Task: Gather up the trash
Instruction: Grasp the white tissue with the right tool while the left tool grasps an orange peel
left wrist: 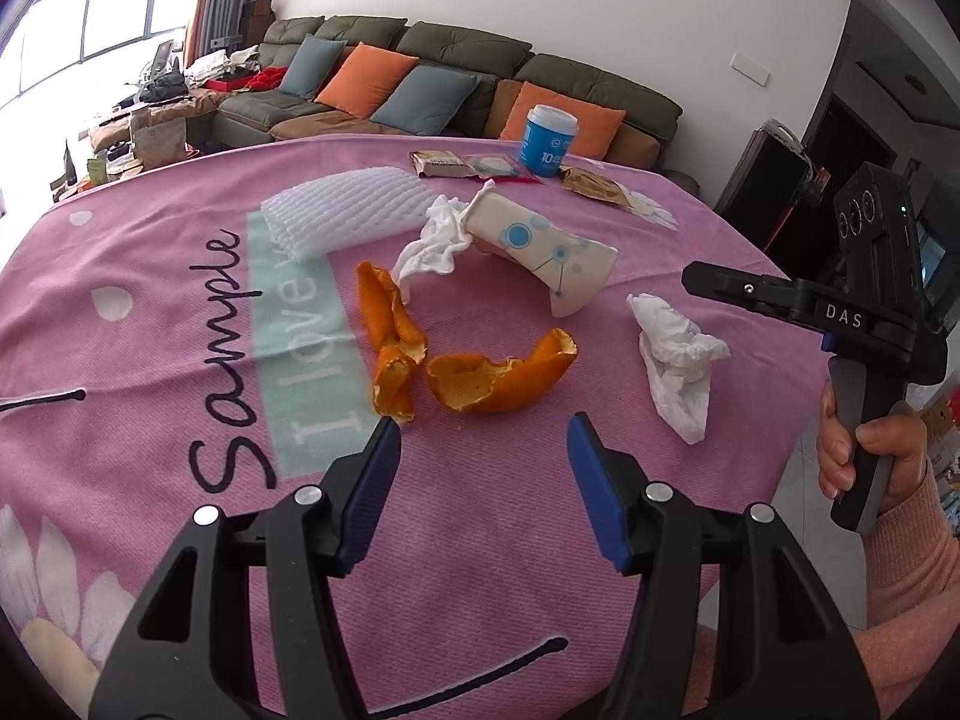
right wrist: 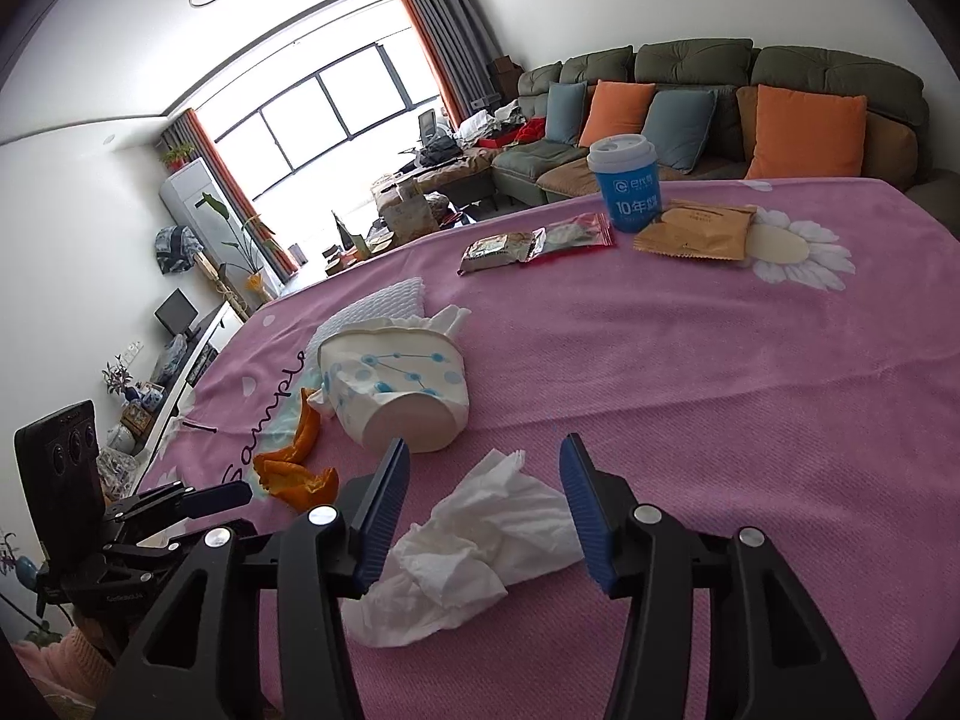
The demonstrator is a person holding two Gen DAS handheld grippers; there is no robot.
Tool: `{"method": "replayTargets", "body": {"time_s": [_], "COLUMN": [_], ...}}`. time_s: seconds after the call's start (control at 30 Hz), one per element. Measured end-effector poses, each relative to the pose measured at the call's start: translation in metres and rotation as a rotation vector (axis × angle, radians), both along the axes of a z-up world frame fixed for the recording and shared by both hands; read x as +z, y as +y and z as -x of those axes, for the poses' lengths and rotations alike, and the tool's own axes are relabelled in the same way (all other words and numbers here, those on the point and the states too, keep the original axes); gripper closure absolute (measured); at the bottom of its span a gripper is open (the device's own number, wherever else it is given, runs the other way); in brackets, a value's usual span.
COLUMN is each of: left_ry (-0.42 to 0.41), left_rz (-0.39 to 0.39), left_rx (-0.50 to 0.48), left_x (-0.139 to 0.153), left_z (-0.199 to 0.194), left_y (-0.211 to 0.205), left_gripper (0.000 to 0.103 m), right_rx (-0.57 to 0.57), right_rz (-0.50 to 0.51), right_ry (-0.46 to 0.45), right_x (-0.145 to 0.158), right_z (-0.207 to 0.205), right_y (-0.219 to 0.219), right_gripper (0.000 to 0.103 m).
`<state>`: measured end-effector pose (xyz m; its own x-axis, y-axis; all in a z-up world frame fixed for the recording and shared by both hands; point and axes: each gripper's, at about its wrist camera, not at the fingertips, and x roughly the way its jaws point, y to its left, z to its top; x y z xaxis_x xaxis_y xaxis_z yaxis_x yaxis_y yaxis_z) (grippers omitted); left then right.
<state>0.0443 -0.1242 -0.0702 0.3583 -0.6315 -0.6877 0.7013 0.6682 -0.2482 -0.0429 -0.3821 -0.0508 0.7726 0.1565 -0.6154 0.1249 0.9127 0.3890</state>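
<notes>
Trash lies on a pink cloth [left wrist: 540,540]: orange peels [left wrist: 480,378], a crushed paper cup [left wrist: 540,252] on its side, a white tissue [left wrist: 438,240] by its mouth, a second crumpled tissue [left wrist: 678,360], and a white foam net [left wrist: 342,210]. My left gripper [left wrist: 483,438] is open and empty just in front of the orange peels. My right gripper [right wrist: 483,468] is open, its jaws on either side of the crumpled tissue [right wrist: 474,546], not closed on it. It also shows in the left wrist view [left wrist: 750,288] at the right, held by a hand.
At the table's far side stand a blue lidded cup [right wrist: 624,186], snack wrappers [right wrist: 534,246] and a brown packet [right wrist: 696,234]. Behind is a green sofa [right wrist: 720,96] with cushions. The table edge drops off at the right in the left wrist view.
</notes>
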Motion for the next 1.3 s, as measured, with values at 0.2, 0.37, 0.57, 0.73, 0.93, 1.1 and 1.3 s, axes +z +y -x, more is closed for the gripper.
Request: {"method": "replayTargets", "body": {"time_s": [0.2,0.37,0.57,0.73,0.93,1.1,1.3], "left_ry": [0.050,0.081,0.106,0.099,0.073,0.054,0.045], "left_rz": [-0.002,0.006,0.009,0.020,0.026,0.045,0.068], "left_rx": [-0.005,0.000,-0.007,-0.010,-0.011,-0.001,0.023], "left_x": [-0.009,-0.009,-0.012,-0.010,-0.003,0.004,0.011], "left_z": [-0.011,-0.022,-0.027,-0.024,-0.015,-0.010,-0.006], "left_y": [-0.014,-0.021,-0.024,-0.022,-0.016,-0.002,0.019], "left_gripper": [0.047,0.049,0.076,0.085,0.089,0.090,0.091], "right_rx": [0.042,0.079,0.112,0.121,0.141,0.152,0.195], "right_rz": [-0.032,-0.057,-0.060,-0.052,-0.071,-0.077,-0.069], "right_ry": [0.025,0.039,0.060,0.062,0.039,0.015,-0.030], "right_x": [-0.010,-0.017,-0.021,-0.022,-0.016,-0.007,0.013], "right_z": [0.003,0.004,0.005,0.006,0.006,0.007,0.007], "right_y": [0.001,0.006,0.009,0.010,0.012,0.016,0.029], "right_gripper": [0.049,0.049,0.067,0.086,0.092,0.092,0.092]}}
